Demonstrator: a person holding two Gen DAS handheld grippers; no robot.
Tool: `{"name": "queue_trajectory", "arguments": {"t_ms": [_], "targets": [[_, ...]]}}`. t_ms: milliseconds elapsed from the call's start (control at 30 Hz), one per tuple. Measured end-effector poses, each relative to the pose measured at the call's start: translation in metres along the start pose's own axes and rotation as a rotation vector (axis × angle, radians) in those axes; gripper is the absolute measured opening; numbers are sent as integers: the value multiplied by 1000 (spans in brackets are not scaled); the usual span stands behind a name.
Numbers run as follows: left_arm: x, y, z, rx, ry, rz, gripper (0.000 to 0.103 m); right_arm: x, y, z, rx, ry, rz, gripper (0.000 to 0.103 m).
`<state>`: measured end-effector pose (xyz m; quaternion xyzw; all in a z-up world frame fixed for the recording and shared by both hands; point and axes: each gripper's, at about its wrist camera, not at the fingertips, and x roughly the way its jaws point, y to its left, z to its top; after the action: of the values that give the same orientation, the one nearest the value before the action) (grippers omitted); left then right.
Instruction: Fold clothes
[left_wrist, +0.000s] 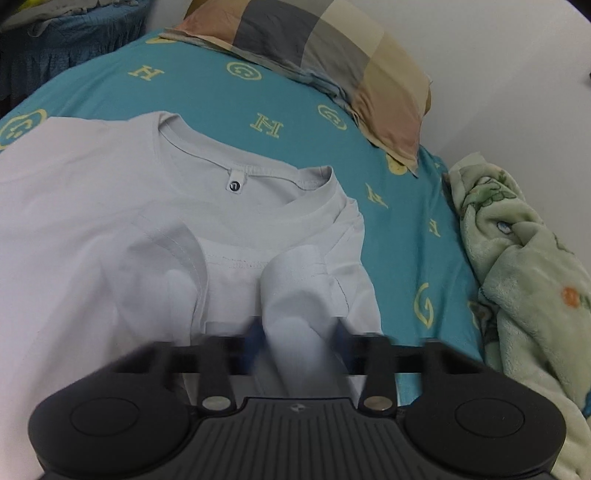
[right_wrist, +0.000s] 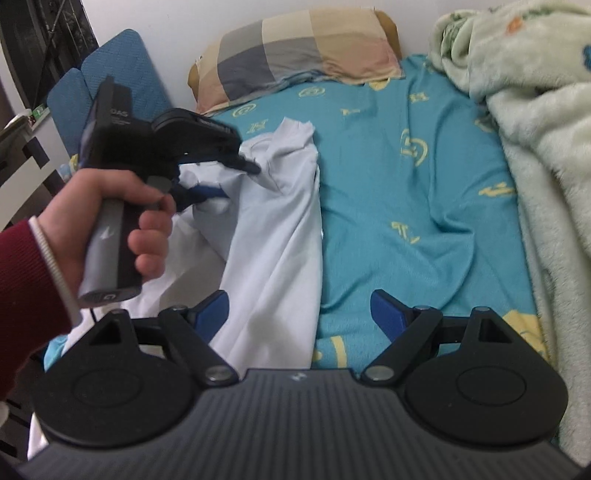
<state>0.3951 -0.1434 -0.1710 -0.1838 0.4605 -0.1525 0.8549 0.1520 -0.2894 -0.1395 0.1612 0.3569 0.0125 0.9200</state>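
white t-shirt (left_wrist: 110, 221): lying on the teal bed sheet (left_wrist: 295, 103), collar toward the pillow (left_wrist: 332, 55), one side lifted and bunching up.
left gripper (left_wrist: 299, 343): jaws pinching a fold of the t-shirt's cloth, fingers blurred; a hand (right_wrist: 110, 221) in a dark red sleeve (right_wrist: 26, 280) is gripping its handle, seen from the right wrist.
right gripper (right_wrist: 299, 310): jaws standing wide apart, holding nothing, hovering over the t-shirt's edge where it is meeting the sheet.
green fleece blanket (right_wrist: 535, 129): lying heaped along the far side of the bed, well apart from the t-shirt.
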Motion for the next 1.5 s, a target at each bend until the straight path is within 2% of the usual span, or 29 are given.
{"name": "queue_trajectory", "arguments": {"t_ms": [33, 267, 367, 500, 600, 667, 700, 767, 833, 1000, 1100, 1233, 1267, 1400, 1500], "targets": [[-3, 1, -2, 6, -4, 4, 4, 1, -1, -1, 4, 4, 9, 85], [-91, 19, -32, -49, -86, -102, 4, -9, 15, -3, -63, -23, 46, 85], [-124, 42, -59, -99, -84, -91, 4, -13, 24, -5, -98, -8, 95, 85], [-126, 82, -97, -208, -18, -37, 4, -8, 37, -13, -141, 51, 154, 85], [-117, 107, -113, -259, 9, -27, 6, 5, 42, -23, -174, 147, 155, 85], [-116, 117, -117, -261, 2, -30, 13, 15, 41, -32, -183, 218, 143, 85], [-120, 120, -118, -266, -8, -30, 20, 19, 40, -35, -185, 238, 139, 85], [-129, 125, -117, -275, -20, -28, 28, 20, 43, -39, -213, 237, 136, 86], [-144, 129, -114, -273, -25, -28, 42, 18, 44, -40, -225, 234, 130, 86], [-202, 149, -101, -269, -82, 6, 65, 17, 42, -38, -186, 223, 151, 85], [-239, 185, -98, -350, -136, 46, 79, 17, 41, -38, -174, 222, 152, 85], [-271, 250, -102, -557, -221, 109, 81, 15, 38, -37, -141, 217, 151, 85], [-272, 263, -103, -606, -236, 101, 81, 14, 37, -37, -129, 215, 150, 85], [-255, 294, -97, -708, -259, 18, 80, 13, 35, -37, -85, 216, 140, 85], [-236, 302, -88, -730, -266, -64, 80, 15, 39, -39, -100, 212, 125, 85]]}}
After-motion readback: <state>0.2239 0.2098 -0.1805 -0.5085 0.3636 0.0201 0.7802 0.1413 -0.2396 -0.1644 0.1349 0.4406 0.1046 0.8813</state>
